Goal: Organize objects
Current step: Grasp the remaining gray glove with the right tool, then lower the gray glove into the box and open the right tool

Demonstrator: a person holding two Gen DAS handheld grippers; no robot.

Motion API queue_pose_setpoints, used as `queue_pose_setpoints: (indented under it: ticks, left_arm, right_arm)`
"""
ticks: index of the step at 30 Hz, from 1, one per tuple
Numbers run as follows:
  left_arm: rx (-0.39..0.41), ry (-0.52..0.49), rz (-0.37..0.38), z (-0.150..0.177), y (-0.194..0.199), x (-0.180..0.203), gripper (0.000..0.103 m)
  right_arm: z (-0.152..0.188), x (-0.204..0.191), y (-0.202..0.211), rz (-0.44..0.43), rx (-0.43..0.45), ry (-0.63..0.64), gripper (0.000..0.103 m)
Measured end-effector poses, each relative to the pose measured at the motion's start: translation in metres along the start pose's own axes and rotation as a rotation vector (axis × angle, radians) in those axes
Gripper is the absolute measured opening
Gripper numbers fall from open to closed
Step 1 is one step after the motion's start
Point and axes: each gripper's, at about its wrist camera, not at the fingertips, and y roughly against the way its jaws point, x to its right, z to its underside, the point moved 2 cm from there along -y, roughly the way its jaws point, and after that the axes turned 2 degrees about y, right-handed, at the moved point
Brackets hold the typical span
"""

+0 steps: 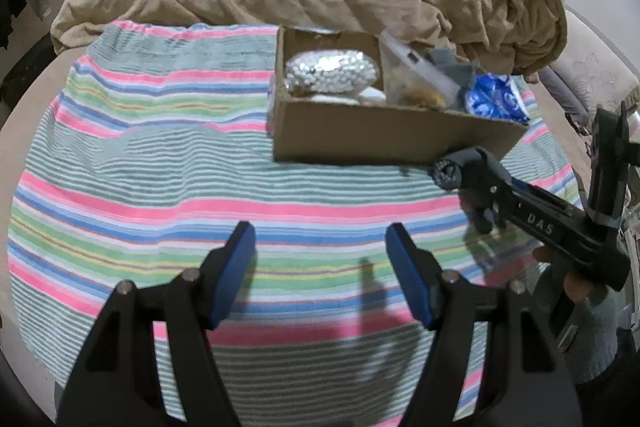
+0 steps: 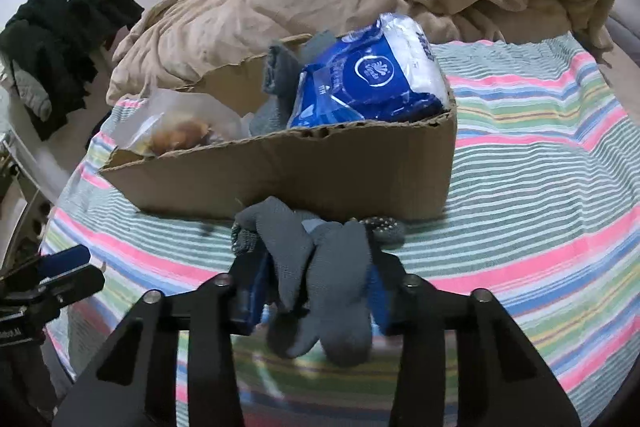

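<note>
While it hung just in front of the cardboard box (image 2: 304, 167), above the striped towel (image 2: 540, 187), the grey glove (image 2: 320, 267) was pinched between the closed blue pads of the right gripper (image 2: 316, 291). That gripper reached in low from the right, its black body reading "DAS". The left gripper (image 1: 320, 267) hovered over the towel's near edge, level, pads spread wide and holding nothing. In the box sat a blue-and-white packet (image 2: 376, 79) with a round logo, its lettering unreadable, and a bag of white beads (image 1: 332, 71).

Striped towel (image 1: 160, 155) lies open leftward; cardboard box (image 1: 384, 135) (already crowded) blocks the right.
</note>
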Motion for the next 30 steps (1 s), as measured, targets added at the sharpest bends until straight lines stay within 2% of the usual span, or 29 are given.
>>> queue_pose_setpoints:
  ticks: [12, 21, 30]
  left_arm:
    - [0.069, -0.012, 0.016, -0.005, 0.043, 0.009, 0.069]
    - [0.137, -0.035, 0.03, -0.03, 0.067, 0.015, 0.069]
    - [0.181, -0.041, 0.015, -0.063, 0.061, 0.011, 0.07]
  right_arm:
    - [-0.006, -0.025, 0.063, -0.021, 0.075, 0.07, 0.041]
    - [-0.037, -0.049, 0.105, -0.037, 0.174, 0.126, 0.041]
    - [-0.075, -0.06, 0.097, -0.041, 0.22, 0.165, 0.041]
